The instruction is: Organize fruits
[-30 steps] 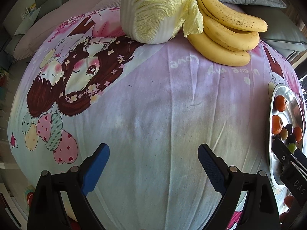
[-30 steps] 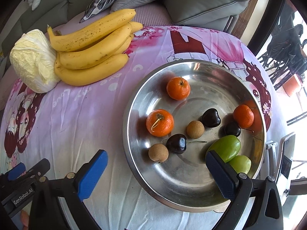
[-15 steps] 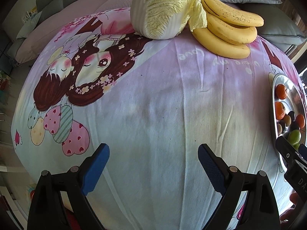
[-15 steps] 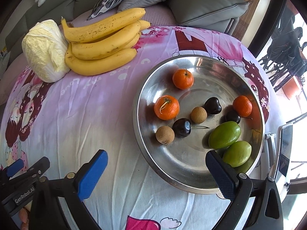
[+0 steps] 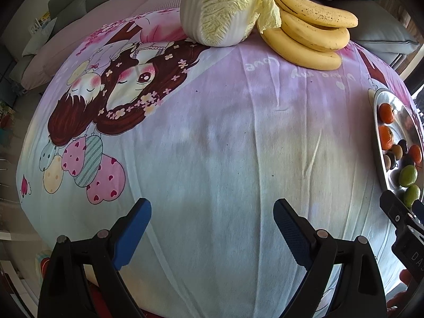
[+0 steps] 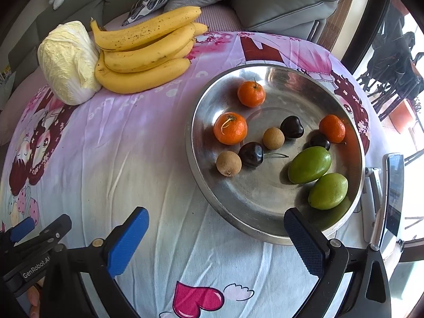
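Sitting in the metal bowl (image 6: 197, 159) are tangerines (image 6: 230, 128), maybe cherries; both grippers (image 5: 212, 221) (image 6: 216, 229) hang wide apart, empty.

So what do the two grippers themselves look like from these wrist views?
Both look the same build: black plastic scissor-style arms with round metal pivot pins, each finger tipped with a blue textured pad. The left gripper and right gripper match. The left one's side, seen from the right wrist, carries white "GenRobot.AI" lettering. No cables or sleeves show.
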`<action>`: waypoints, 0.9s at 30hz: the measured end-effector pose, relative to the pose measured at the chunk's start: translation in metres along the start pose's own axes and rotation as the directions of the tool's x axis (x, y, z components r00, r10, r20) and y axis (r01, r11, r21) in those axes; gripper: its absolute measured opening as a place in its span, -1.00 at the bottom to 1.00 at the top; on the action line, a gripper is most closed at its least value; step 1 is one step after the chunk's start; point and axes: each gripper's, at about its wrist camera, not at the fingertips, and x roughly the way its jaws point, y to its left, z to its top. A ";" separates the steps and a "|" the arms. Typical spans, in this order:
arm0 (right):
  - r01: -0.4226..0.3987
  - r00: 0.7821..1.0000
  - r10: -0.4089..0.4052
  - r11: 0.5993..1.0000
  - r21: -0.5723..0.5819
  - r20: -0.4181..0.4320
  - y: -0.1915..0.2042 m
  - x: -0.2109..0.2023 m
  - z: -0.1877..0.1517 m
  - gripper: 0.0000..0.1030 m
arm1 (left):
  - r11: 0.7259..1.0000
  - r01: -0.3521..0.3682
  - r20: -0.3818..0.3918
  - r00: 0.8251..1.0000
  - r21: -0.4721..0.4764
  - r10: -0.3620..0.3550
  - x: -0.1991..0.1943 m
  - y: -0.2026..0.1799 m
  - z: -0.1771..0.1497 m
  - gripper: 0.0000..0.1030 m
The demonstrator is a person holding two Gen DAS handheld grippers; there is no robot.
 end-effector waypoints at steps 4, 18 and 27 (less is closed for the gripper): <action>0.005 1.000 -0.005 1.000 0.006 -0.011 -0.003 0.002 -0.006 1.00 | 1.000 -0.002 -0.005 1.000 0.023 0.002 0.003 -0.003 0.000 0.82; 0.009 1.000 -0.009 1.000 0.001 -0.003 -0.005 0.002 -0.006 1.00 | 0.996 0.013 -0.018 1.000 0.091 -0.011 0.003 -0.009 0.005 0.82; 0.008 1.000 -0.008 1.000 0.016 0.000 -0.007 0.003 -0.006 1.00 | 0.994 0.035 -0.048 0.998 0.105 -0.030 0.009 -0.015 0.002 0.82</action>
